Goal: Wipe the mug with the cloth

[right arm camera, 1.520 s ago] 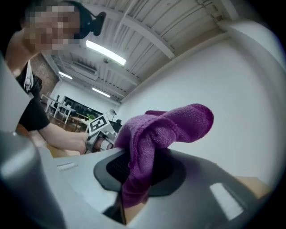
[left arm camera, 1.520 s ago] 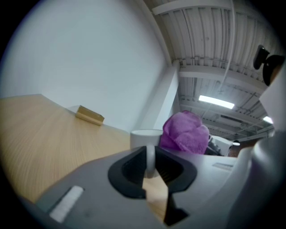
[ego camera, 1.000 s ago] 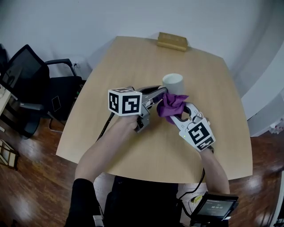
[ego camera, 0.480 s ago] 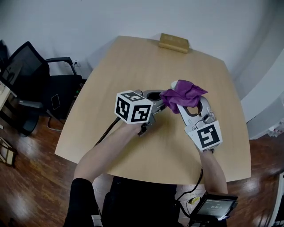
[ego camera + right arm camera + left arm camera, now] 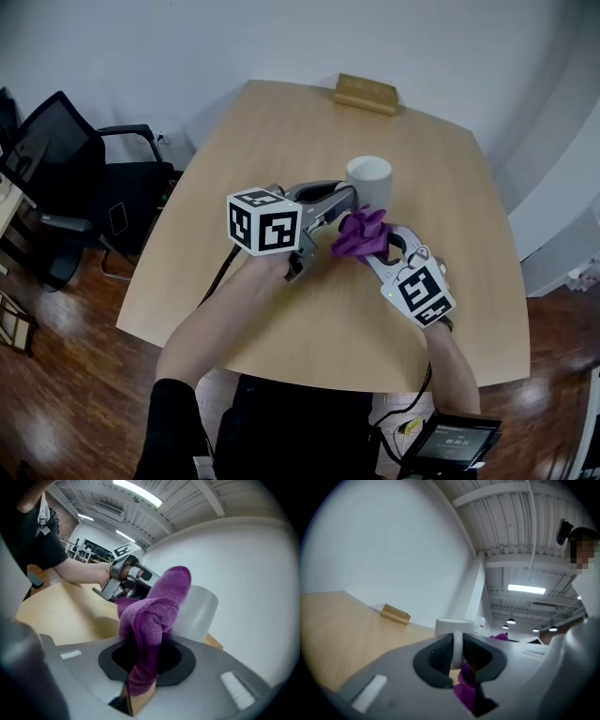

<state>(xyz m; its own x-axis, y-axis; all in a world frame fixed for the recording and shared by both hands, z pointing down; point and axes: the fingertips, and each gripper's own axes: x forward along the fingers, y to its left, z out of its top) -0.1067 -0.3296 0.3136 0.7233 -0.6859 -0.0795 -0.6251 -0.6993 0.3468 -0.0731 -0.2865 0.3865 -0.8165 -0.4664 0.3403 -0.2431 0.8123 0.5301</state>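
- The left claw (image 5: 345, 197) is closed partway on the white handle (image 5: 457, 649), which fills the gap between its pads. The mug (image 5: 367, 178) stands upright on the surface (image 5: 281, 141) just beyond the claw's tips.
- The right claw (image 5: 373, 248) is clamped on a bunched purple cloth (image 5: 361, 234). The cloth spills out ahead of the claw's tips and lies against the mug's near wall.
- The biggest risk, as I judge it, is that the mug tips or swings. Only the thin handle is held, so a hard sideways push from the cloth would lever the body round the left claw's pads.
- Next, the mug may slide away from the right claw. This would happen if the stroke presses toward the far side and the grip on the smooth handle gives.
- The cloth may pull out of the right claw. It is a loose wad pinched at one fold, and drag along the mug's wall tugs at that fold.
- A purple fold hangs just under the left claw's tips. It could catch between the pads and the handle and foul the hold.
- The smallest risk is that the claws knock each other. Their tips stand close together beside the mug, so a wide stroke could do it.
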